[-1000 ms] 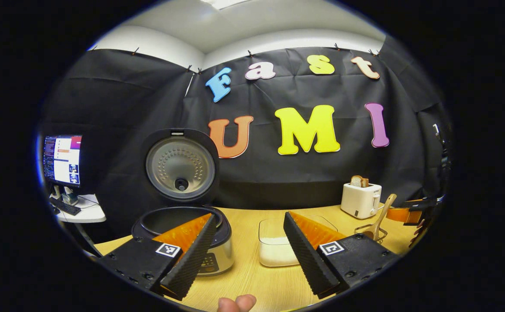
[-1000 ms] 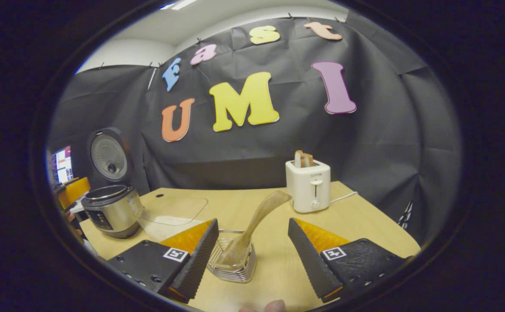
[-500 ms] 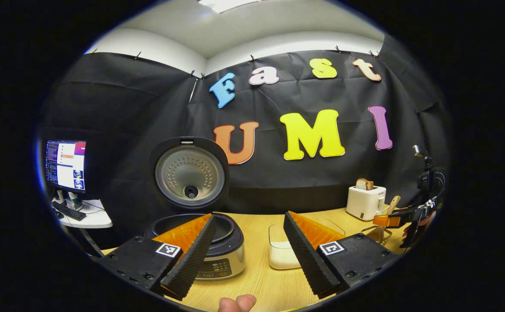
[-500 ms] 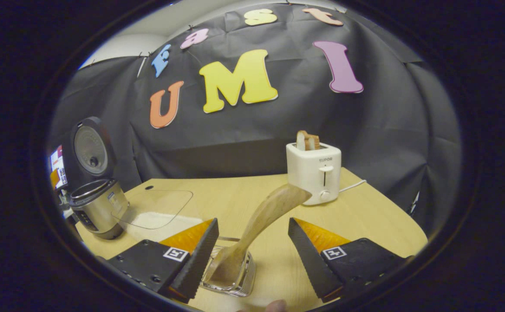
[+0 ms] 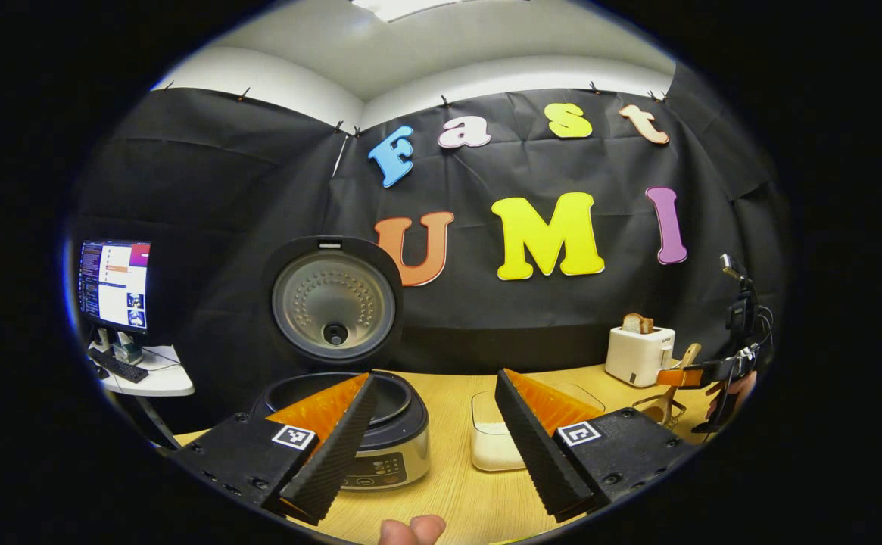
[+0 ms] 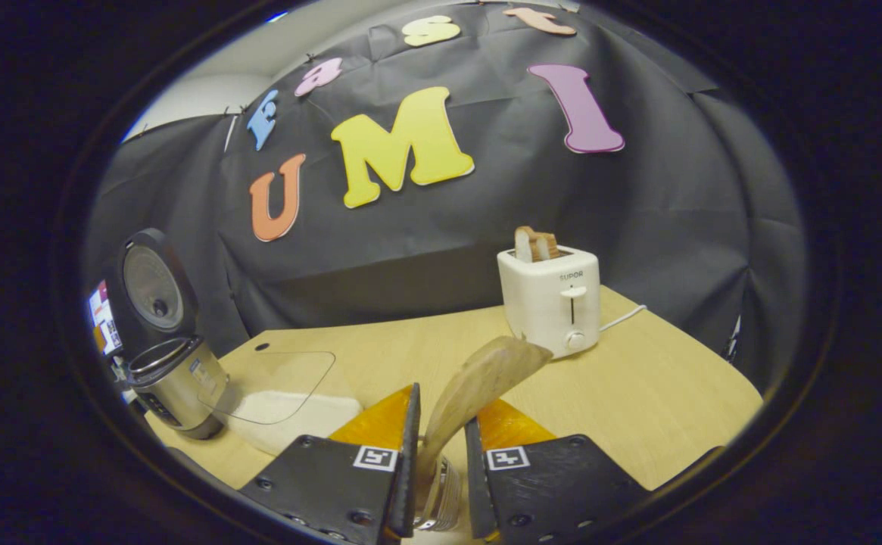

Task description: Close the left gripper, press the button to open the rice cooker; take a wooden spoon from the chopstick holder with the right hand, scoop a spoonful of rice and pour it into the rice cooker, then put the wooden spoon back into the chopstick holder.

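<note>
In the right gripper view, the right gripper point(image 6: 437, 462) has its fingers clamped on the handle of the wooden spoon point(image 6: 478, 382), which stands tilted in the chopstick holder point(image 6: 447, 496) just below them. The left gripper point(image 5: 429, 439) hovers with fingers wide apart over the surface point(image 5: 456, 492), the open rice cooker point(image 5: 391, 435) beyond its left finger.

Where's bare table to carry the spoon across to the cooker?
Bare wooden table lies right of the white toaster and behind the clear rice container, up to the open silver rice cooker. Crowded around the wire chopstick holder, where the right gripper clamps the wooden spoon.
</note>
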`<state>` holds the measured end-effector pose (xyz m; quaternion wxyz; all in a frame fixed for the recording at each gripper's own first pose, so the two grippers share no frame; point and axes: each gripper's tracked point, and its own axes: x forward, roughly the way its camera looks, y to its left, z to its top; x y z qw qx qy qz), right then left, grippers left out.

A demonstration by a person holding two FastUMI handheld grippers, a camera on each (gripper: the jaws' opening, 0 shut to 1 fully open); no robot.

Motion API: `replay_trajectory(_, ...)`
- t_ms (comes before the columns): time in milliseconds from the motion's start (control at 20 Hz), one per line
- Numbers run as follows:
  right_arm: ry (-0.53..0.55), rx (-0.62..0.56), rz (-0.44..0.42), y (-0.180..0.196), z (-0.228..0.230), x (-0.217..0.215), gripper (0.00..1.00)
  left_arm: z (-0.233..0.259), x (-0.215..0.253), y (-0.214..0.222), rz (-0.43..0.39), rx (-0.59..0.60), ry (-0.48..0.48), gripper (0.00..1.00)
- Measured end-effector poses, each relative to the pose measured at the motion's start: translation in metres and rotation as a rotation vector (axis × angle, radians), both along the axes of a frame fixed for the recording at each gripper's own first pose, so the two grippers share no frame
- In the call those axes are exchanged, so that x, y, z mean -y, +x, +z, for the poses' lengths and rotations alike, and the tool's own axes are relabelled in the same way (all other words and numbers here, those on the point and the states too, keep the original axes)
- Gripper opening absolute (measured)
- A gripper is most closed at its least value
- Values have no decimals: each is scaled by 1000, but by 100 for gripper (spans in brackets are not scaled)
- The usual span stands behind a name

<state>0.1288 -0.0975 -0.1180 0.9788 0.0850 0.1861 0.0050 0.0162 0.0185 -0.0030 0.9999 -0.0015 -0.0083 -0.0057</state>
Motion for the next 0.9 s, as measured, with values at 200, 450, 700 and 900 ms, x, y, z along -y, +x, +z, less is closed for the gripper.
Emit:
replay_trajectory(200,52,8,30,-5,7,-11,12,2,-1,-2,0,3,-2,100)
replay_trajectory(450,12,17,60,-12,12,-24,0,6,-5,-3,6,10,-4,100)
replay_trajectory(700,-20,74,60,-18,38,-28,0,3,-18,-3,23,-8,-13,100)
replay_trajectory(900,-52,107,50,-20,56,-32,0,5,-29,-2,39,-11,-16,100)
